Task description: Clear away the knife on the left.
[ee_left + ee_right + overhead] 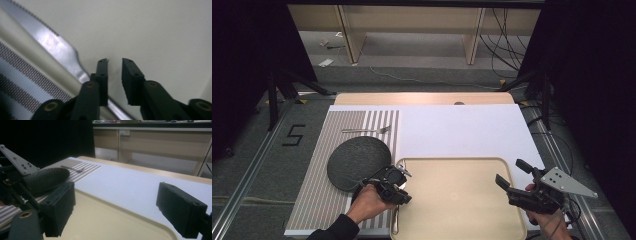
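Note:
A table knife (53, 47) lies along the inside of the left rim of a beige tray (162, 37), its serrated blade pointing away. My left gripper (115, 61) points down right beside it, its jaws a little apart with bare tray between the pads; the knife's neck runs under the left jaw. From above, this left gripper (392, 186) hangs over the tray's left rim, with the knife's handle (395, 222) showing just in front of it. My right gripper (510, 171) is open and empty by the tray's right rim (514, 200).
A striped placemat (319, 200) lies left of the tray, bearing a black round plate (357, 161) and, farther back, a fork (364, 130). A white board (462, 130) covers the table behind the tray. In the right gripper view its open gripper (116, 192) faces across the tray (107, 220).

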### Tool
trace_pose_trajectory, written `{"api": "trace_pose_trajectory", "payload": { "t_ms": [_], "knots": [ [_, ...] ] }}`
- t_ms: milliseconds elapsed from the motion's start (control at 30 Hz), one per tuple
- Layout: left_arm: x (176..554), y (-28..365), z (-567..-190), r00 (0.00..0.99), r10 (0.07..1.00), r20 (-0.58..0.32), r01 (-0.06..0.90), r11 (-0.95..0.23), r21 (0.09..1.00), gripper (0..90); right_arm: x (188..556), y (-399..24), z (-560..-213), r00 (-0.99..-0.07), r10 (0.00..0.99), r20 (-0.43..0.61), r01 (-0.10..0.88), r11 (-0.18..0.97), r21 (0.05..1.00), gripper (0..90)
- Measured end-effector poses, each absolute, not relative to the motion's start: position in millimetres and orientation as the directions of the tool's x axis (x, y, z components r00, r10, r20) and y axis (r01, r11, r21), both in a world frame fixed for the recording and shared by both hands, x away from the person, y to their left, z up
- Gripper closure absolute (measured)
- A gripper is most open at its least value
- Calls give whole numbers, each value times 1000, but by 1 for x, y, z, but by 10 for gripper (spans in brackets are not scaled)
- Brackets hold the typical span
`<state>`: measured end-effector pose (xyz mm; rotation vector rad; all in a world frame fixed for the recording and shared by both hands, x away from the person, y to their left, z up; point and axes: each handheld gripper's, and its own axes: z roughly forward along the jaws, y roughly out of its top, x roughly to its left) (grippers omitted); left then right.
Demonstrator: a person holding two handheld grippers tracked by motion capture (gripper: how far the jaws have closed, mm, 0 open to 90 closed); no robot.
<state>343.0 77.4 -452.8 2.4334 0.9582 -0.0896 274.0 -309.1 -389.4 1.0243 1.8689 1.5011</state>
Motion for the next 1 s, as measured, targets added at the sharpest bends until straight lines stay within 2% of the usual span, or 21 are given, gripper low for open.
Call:
{"api": "trace_pose_trajectory", "payload": {
  "t_ms": [233,433,833,1000],
  "knots": [
    [336,84,-439,764,588,-265,607,-518,603,421,274,-309,-389,-575,816,57,234,97,967,167],
    [334,91,-430,765,587,-267,576,-436,692,281,274,-309,-389,-574,817,57,236,98,967,166],
    [327,106,-416,765,581,-279,503,-267,822,160,274,-309,-389,-576,815,59,238,99,966,166],
    [323,112,-411,780,566,-268,459,-225,859,155,274,-308,-389,-578,814,59,242,101,965,165]
  ]
}}
